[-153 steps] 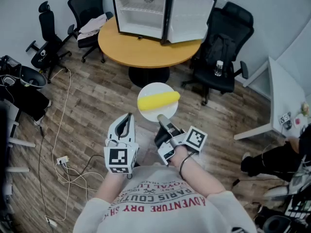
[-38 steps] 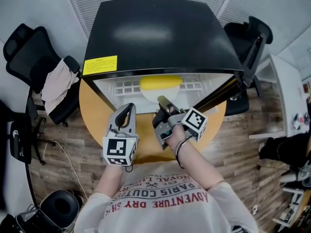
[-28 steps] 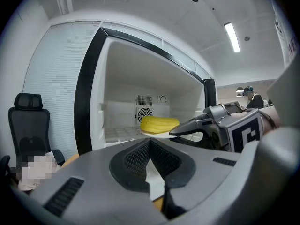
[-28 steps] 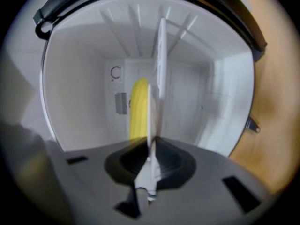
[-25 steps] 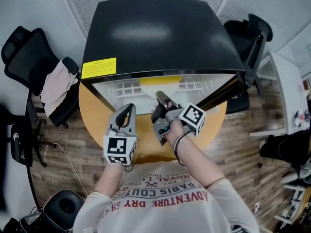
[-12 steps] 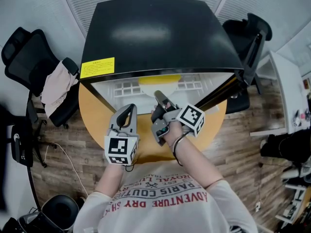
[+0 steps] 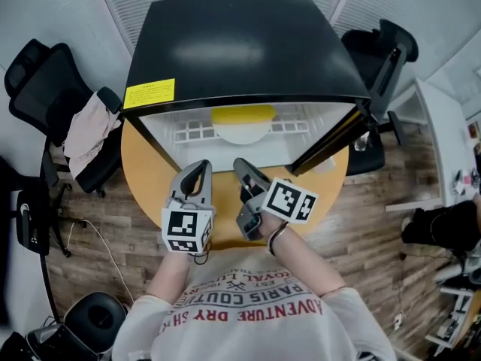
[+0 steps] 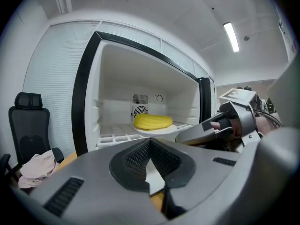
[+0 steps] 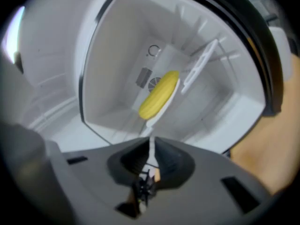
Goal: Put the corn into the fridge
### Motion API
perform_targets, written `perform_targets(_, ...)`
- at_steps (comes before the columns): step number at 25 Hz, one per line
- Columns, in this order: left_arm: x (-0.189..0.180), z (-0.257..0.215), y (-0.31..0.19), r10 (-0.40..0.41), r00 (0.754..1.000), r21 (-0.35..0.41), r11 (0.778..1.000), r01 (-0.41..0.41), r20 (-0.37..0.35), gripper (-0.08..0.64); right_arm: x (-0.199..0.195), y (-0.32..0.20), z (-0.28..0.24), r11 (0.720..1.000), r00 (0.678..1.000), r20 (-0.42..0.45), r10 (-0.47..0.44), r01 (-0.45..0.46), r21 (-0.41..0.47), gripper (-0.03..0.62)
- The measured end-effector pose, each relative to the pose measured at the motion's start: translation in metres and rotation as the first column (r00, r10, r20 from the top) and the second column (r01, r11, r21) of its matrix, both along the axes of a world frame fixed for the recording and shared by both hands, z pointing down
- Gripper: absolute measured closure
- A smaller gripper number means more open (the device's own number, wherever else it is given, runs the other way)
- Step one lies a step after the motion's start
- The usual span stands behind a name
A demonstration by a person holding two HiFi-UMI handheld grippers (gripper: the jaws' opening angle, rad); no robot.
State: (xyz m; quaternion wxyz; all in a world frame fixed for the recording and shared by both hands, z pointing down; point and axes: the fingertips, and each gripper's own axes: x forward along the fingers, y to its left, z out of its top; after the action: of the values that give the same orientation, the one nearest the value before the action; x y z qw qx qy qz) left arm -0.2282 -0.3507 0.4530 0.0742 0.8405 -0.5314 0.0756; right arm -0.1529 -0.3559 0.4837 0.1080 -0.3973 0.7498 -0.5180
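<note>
The yellow corn [image 7: 242,114] lies on a white plate [image 7: 242,132] on the wire shelf inside the open black mini fridge [image 7: 240,43]. In the left gripper view the corn [image 8: 152,122] shows deep in the white cavity, and in the right gripper view the corn [image 9: 159,93] appears tilted. My right gripper [image 7: 242,165] hovers just outside the fridge mouth, apart from the plate. Its jaws are closing to a thin slit with nothing between them. My left gripper [image 7: 197,170] is beside it over the table, shut and empty.
The fridge stands on a round wooden table [image 7: 146,179], with its door [image 7: 331,138] swung open to the right. A black chair with clothes [image 7: 86,130] on it stands at the left, another chair [image 7: 383,51] at the right. A white desk [image 7: 443,119] lies further right.
My right gripper has drawn back from the plate toward me and rolled, so its marker cube now faces up. The plate with the corn stays in the fridge. The left gripper has not moved.
</note>
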Motion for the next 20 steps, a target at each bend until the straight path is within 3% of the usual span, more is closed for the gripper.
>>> perform_targets(4, 0.009, -0.004, 0.009, 0.008, 1.000, 0.013, 1.000, -0.008, -0.003, 0.535, 0.016, 0.005, -0.013, 0.975, 0.972, -0.236, 0.008, 0.045, 0.218, 0.554)
perform_targets(7, 0.015, -0.008, 0.015, 0.014, 1.000, 0.034, 0.999, -0.015, 0.006, 0.535, 0.033, 0.007, -0.026, 0.909, 0.876, -0.470, 0.109, 0.104, 0.404, 0.554)
perform_targets(9, 0.020, -0.010, 0.019, 0.019, 1.000, 0.039, 0.999, -0.018, -0.004, 0.535, 0.042, 0.009, -0.038, 0.856, 0.802, -0.568, 0.188, 0.150, 0.495, 0.554)
perform_targets(11, 0.024, -0.011, 0.021, 0.019, 1.000, 0.041, 0.999, -0.018, -0.011, 0.535, 0.049, 0.012, -0.048, 0.811, 0.751, -0.613, 0.247, 0.186, 0.554, 0.554)
perform_targets(16, 0.033, -0.019, 0.028, 0.033, 0.999, 0.076, 0.997, -0.033, -0.003, 0.535, 0.055, 0.021, -0.060, 0.727, 0.679, -0.668, 0.304, 0.288, 0.623, 0.554)
perform_targets(18, 0.039, -0.022, 0.032, 0.058, 0.998, 0.096, 0.994, -0.058, 0.004, 0.535, 0.057, 0.025, -0.058, 0.716, 0.663, -0.685, 0.300, 0.318, 0.622, 0.556)
perform_targets(20, 0.041, -0.024, 0.036, 0.060, 0.998, 0.104, 0.993, -0.059, 0.000, 0.535, 0.061, 0.028, -0.054, 0.723, 0.660, -0.692, 0.293, 0.321, 0.612, 0.559)
